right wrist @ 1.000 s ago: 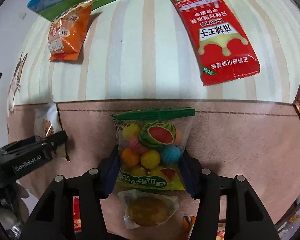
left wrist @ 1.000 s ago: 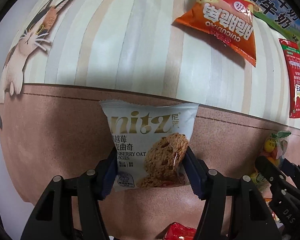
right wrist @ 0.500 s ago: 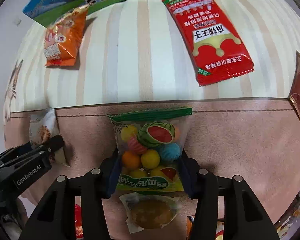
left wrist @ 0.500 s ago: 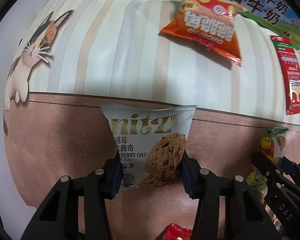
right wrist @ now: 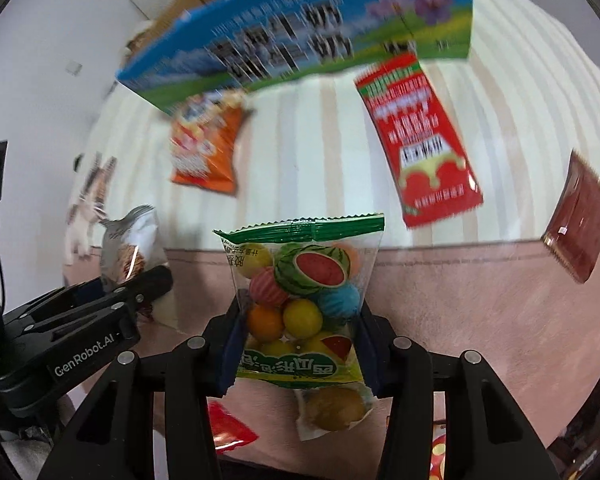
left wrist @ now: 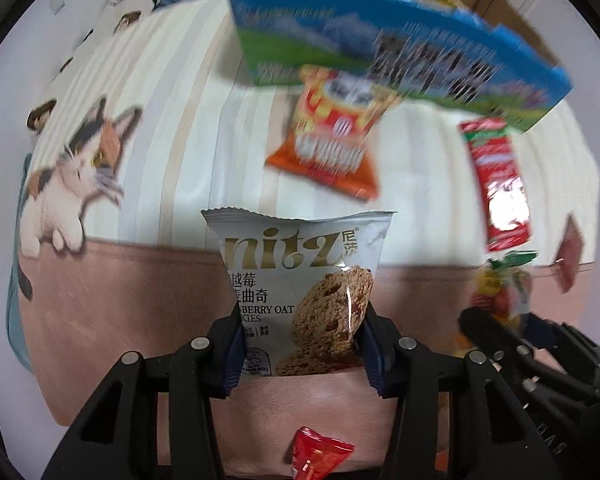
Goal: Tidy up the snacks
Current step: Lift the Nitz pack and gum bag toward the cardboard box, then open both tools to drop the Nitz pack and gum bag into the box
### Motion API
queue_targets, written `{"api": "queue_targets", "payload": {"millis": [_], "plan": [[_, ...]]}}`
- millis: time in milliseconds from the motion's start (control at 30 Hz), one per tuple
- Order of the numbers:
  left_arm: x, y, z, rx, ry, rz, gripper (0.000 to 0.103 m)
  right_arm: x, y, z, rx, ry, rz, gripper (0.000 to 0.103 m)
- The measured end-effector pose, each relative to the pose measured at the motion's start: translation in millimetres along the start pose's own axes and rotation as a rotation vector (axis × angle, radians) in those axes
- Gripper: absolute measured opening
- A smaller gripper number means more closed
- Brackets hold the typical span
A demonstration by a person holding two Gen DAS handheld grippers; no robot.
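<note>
A white cranberry oat cookie packet (left wrist: 300, 272) hangs upright between the pads of my left gripper (left wrist: 300, 344), which is shut on its lower half, lifted off the pink band of the bed cover (left wrist: 120, 320). In the right wrist view a clear bag of coloured gum balls (right wrist: 300, 280) with a green top seal sits between the pads of my right gripper (right wrist: 298, 344). Its jaws are closing and press on the bag's sides. Each gripper shows at the other view's edge: the right gripper (left wrist: 500, 320) and the left gripper (right wrist: 100, 304).
On the striped cover lie an orange chips bag (right wrist: 204, 148), a long red packet (right wrist: 420, 140) and a dark red packet (right wrist: 580, 216). A blue and green carton (right wrist: 300, 40) stands behind them. A wrapped round pastry (right wrist: 332, 408) and a red wrapper (right wrist: 228, 428) lie below the grippers.
Both grippers closed on their packets and rose with them off the cover. The views tilted up, so the blue and green carton now shows in full.
</note>
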State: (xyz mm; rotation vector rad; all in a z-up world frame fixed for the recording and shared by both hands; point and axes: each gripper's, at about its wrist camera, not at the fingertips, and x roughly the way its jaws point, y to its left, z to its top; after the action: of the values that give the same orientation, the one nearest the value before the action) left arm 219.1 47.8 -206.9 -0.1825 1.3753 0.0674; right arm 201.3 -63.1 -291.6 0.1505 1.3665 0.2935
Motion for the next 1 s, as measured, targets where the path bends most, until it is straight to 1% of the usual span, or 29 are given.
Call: {"api": "queue_targets", "payload": {"millis": [133, 233, 300, 367, 433, 500, 567, 633, 700, 767, 833, 867, 1000], "plan": [[-37.8, -3.4, 28.2, 0.009, -0.059, -0.052, 0.046, -38.8, 5.9, 26.3, -0.014, -0.049, 0.052, 0.051], [-65.4, 8.9, 48.4, 0.006, -0.100, -0.093, 0.046, -62.3, 10.4, 47.1, -0.015, -0.089, 0.092, 0.051], [-81.6, 8.2, 67.0, 0.009, -0.131, -0.111, 0.046, -76.3, 11.2, 62.4, -0.012, -0.111, 0.118, 0.050], [-92.1, 11.7, 84.3, 0.007, -0.147, -0.126, 0.046, -88.6, 14.4, 84.2, -0.005, -0.140, 0.146, 0.051], [-102.3, 10.7, 110.3, 0.012, -0.160, -0.138, 0.046, -98.2, 16.8, 110.9, -0.004, -0.161, 0.161, 0.051], [-106.1, 8.4, 134.3, 0.027, -0.161, -0.148, 0.046, -103.6, 18.8, 137.1, -0.010, -0.175, 0.161, 0.050], [-104.6, 5.5, 162.7, 0.039, -0.134, -0.163, 0.046, -103.4, 20.0, 167.4, -0.023, -0.175, 0.155, 0.050], [-95.2, 1.8, 194.5, 0.052, -0.089, -0.168, 0.046, -98.6, 22.1, 198.3, -0.032, -0.165, 0.140, 0.050], [-79.9, 2.1, 226.6, 0.051, -0.041, -0.151, 0.046, -92.0, 22.5, 222.6, -0.031, -0.149, 0.126, 0.050], [-63.6, 4.5, 251.6, 0.033, 0.009, -0.145, 0.046, -76.1, 22.6, 247.5, -0.032, -0.119, 0.109, 0.050], [-44.1, 4.2, 271.2, 0.034, 0.072, -0.143, 0.046, -57.8, 21.6, 267.4, -0.027, -0.075, 0.096, 0.050], [-34.0, 6.0, 280.3, 0.018, 0.099, -0.135, 0.046, -49.7, 20.3, 275.1, -0.020, -0.057, 0.092, 0.050], [1.9, 2.2, 298.5, 0.032, 0.203, -0.121, 0.046, -17.2, 18.8, 294.1, -0.025, 0.023, 0.072, 0.050]]}}
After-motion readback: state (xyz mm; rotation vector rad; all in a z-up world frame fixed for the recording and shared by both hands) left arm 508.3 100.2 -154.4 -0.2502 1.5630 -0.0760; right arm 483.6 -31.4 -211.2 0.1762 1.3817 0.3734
